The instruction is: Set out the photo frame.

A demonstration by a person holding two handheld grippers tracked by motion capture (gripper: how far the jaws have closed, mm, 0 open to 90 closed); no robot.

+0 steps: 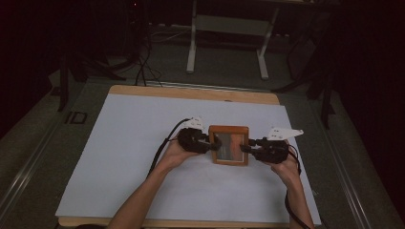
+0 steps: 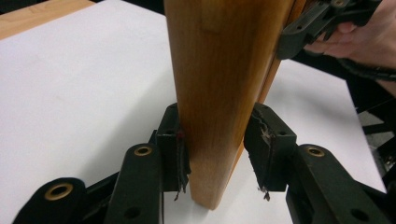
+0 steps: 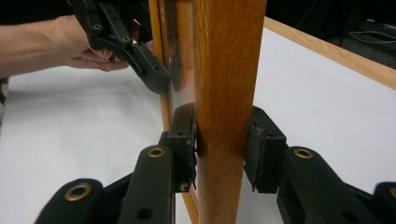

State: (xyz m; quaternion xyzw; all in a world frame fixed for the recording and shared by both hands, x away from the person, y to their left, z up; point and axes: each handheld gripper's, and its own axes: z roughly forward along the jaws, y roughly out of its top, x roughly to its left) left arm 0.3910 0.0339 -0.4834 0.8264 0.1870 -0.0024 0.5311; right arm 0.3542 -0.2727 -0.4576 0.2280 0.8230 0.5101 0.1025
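1. The person's forearms enter from the near edge of the counter (image 1: 143,191).
2. The left hand-held gripper (image 1: 212,142) pinches the frame's (image 1: 229,144) left edge.
3. The right hand-held gripper (image 1: 246,147) pinches its right edge.
4. The frame sits mid-counter on the white sheet (image 1: 143,143), between both.

Wooden frame (image 1: 229,130): warm orange-brown, visible grain, its panel grey and reflective; left claw (image 2: 217,149) and right claw (image 3: 219,149): black, brass-coloured rivets, grey top plates; bench (image 1: 143,200): white sheet over pale wood edge; floor (image 1: 28,157): dull grey-green.
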